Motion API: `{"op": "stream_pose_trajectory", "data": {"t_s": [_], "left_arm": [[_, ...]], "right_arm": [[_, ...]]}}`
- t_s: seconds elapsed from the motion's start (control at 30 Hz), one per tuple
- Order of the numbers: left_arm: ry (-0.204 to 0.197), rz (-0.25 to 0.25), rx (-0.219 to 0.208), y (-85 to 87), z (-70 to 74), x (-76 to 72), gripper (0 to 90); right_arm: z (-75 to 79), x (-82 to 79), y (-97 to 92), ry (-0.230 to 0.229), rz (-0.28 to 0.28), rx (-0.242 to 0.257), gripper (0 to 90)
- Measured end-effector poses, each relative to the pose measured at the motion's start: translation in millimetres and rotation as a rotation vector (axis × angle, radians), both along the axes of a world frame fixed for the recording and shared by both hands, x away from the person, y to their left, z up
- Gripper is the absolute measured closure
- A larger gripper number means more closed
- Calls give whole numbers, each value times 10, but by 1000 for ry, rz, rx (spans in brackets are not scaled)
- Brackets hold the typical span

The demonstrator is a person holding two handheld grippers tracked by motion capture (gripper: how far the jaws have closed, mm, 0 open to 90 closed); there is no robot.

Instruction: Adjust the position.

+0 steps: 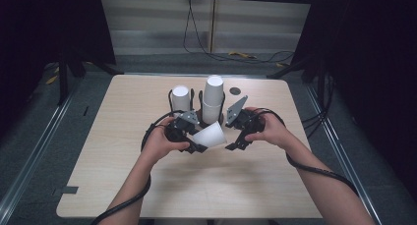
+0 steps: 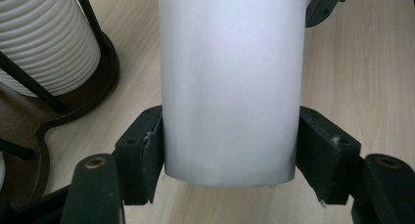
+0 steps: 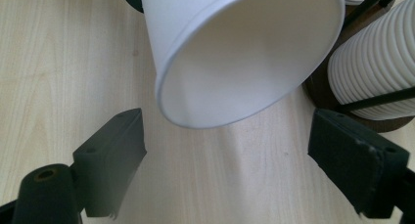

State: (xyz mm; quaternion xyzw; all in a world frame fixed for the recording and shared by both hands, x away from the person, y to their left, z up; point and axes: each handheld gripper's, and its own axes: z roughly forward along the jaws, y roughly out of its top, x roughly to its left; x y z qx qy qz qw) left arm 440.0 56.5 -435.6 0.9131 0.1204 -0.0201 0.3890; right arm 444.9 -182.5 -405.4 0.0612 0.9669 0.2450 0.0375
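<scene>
1. black pads of the left gripper (image 2: 230, 150) pinch the white paper cup (image 2: 230, 82) near its base, held sideways above the table (image 1: 123, 176).
2. right gripper (image 3: 227, 150) spread wide before the rim.
3. cup looks light and crushable; grip gently by the stiffer rim.

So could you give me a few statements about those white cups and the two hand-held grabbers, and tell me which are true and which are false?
1. The left gripper holds a white paper cup between its jaws. True.
2. The held cup stands upright on the table. False: it is tipped on its side, its open mouth towards the right gripper.
3. The right gripper's jaws are clamped on the cup's rim. False: they stand open, apart from the cup.
4. Two stacks of cups sit in a dark wire holder behind the hands. True.
5. The table is bare metal. False: it is light wood.
</scene>
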Motion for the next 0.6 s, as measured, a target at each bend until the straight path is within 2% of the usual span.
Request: {"op": "stream_pose_trajectory", "data": {"t_s": [0.6], "left_arm": [[8, -3, -12, 13, 11, -19, 331]], "right_arm": [[-30, 4, -17, 10, -11, 57, 134]]}}
